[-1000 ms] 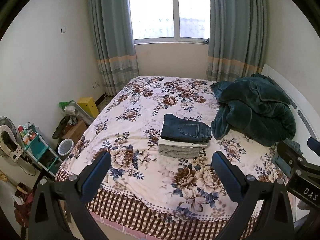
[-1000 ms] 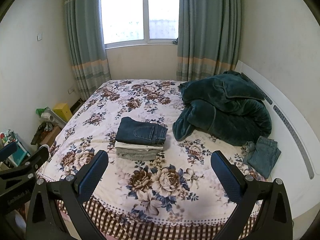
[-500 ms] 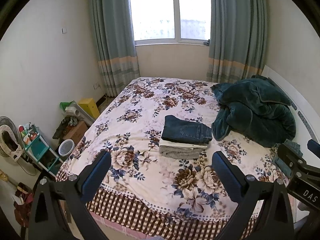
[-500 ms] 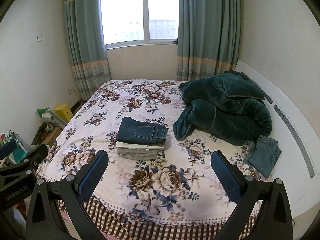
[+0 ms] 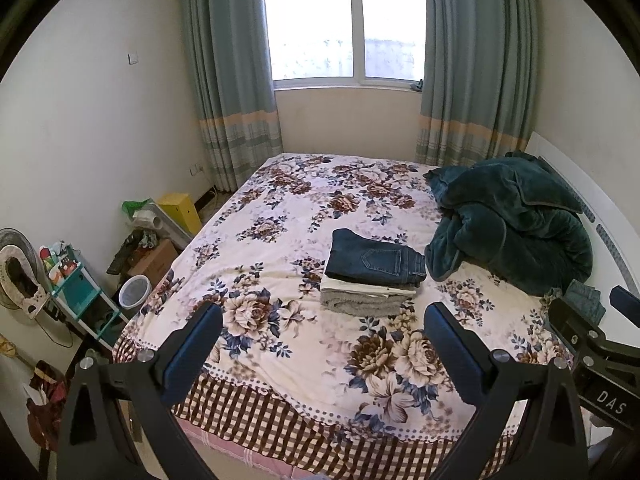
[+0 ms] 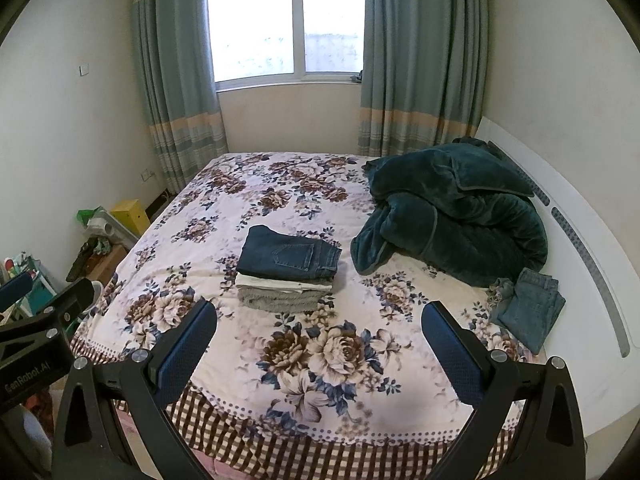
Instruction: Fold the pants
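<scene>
A stack of folded pants (image 5: 370,276) (image 6: 289,270) lies mid-bed, dark blue jeans on top of a cream pair and a grey pair. A light blue pair of jeans (image 6: 528,308) lies crumpled at the bed's right edge by the headboard; in the left wrist view only a bit of it (image 5: 582,300) shows. My left gripper (image 5: 322,354) is open and empty, held above the near edge of the bed. My right gripper (image 6: 320,350) is open and empty, beside it at the same edge. Both are well short of the stack.
The bed has a floral sheet (image 5: 300,240) with a checked hem. A dark green blanket (image 6: 452,208) is heaped at the right. A white headboard (image 6: 592,248) runs along the right. Boxes, a bin (image 5: 134,292) and a small shelf stand on the floor left.
Both grippers have drifted slightly back and up from the bed; the bed and stack sit a little lower in view. Nothing on the bed has moved.
</scene>
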`<state>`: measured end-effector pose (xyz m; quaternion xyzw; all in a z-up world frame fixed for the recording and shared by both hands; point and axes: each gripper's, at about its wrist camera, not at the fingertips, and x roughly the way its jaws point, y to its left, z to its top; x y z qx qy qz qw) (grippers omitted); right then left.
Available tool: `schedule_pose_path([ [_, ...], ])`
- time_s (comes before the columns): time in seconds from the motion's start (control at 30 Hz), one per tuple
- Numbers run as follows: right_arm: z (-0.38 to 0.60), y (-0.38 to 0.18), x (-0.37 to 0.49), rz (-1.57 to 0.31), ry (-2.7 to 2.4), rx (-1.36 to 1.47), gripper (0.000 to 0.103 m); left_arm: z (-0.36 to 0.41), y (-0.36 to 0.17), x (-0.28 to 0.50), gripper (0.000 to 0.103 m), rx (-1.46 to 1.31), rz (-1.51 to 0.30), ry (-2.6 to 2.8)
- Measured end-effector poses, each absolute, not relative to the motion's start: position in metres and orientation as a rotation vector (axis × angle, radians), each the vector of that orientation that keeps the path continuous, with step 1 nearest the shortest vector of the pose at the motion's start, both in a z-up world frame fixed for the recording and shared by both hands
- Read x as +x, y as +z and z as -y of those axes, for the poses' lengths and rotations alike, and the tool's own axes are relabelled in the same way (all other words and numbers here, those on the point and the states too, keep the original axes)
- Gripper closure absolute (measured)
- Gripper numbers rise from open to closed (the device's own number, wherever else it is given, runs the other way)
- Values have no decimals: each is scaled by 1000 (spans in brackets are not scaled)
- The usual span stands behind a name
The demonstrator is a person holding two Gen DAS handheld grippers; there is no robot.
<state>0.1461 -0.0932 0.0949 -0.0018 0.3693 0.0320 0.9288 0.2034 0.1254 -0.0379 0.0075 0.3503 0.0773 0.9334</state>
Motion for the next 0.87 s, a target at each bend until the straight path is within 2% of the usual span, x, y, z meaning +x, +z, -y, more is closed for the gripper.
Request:
schedule_pose_path([
  [0.87, 80, 94, 145, -752, 69, -3, 0, -131, -31, 194, 0, 21, -688, 187],
])
